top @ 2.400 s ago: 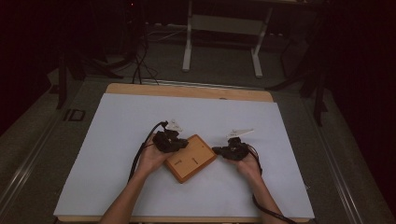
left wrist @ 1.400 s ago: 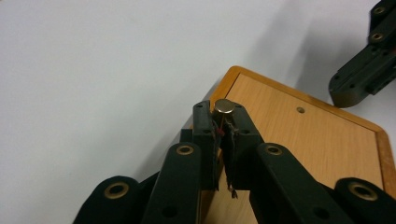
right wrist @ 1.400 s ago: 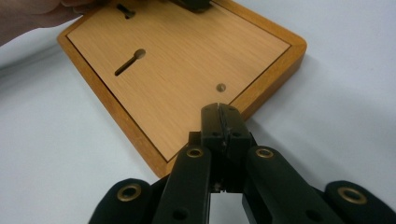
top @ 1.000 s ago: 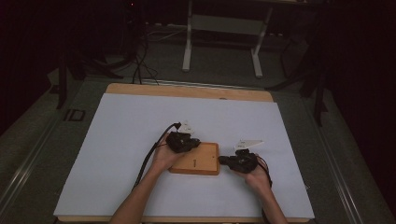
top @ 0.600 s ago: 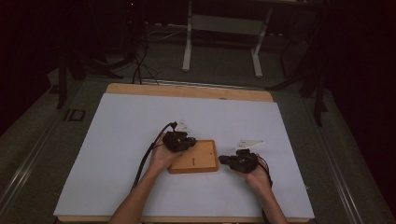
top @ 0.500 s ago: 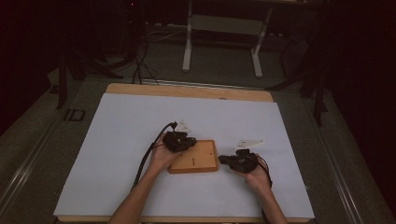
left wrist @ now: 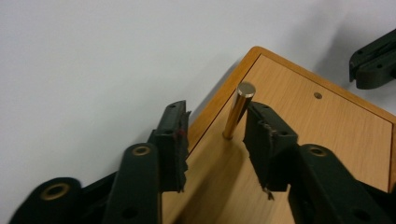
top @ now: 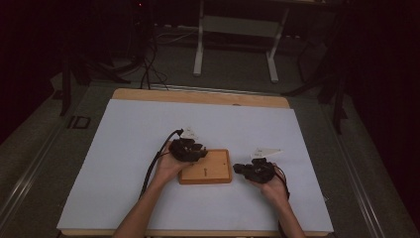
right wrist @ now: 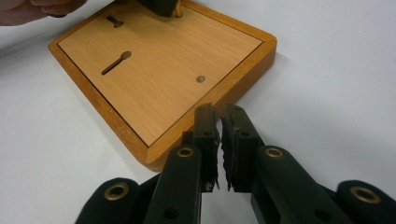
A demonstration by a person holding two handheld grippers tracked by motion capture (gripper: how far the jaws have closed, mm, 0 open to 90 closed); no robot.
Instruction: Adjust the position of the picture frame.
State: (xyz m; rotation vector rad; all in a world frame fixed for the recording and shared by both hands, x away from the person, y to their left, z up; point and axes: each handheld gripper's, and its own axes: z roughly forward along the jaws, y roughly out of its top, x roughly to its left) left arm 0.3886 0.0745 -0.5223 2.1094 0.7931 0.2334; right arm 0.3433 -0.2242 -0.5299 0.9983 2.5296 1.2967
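The table (top: 124, 148) carries a wooden board (top: 210, 171) at centre. The left gripper (left wrist: 215, 135) sits at the board's 10 o'clock corner, jaws wide apart, flanking an upright brass pin (left wrist: 238, 109); one jaw touches it. The right gripper (right wrist: 219, 135), at the board's 3 o'clock, is nearly closed, empty.

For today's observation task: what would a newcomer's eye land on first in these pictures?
Probably the wooden board lying mid-table on the white sheet. Next, the brass pin standing upright near its corner, between the open jaws of the left gripper. The right gripper sits shut at the board's edge.
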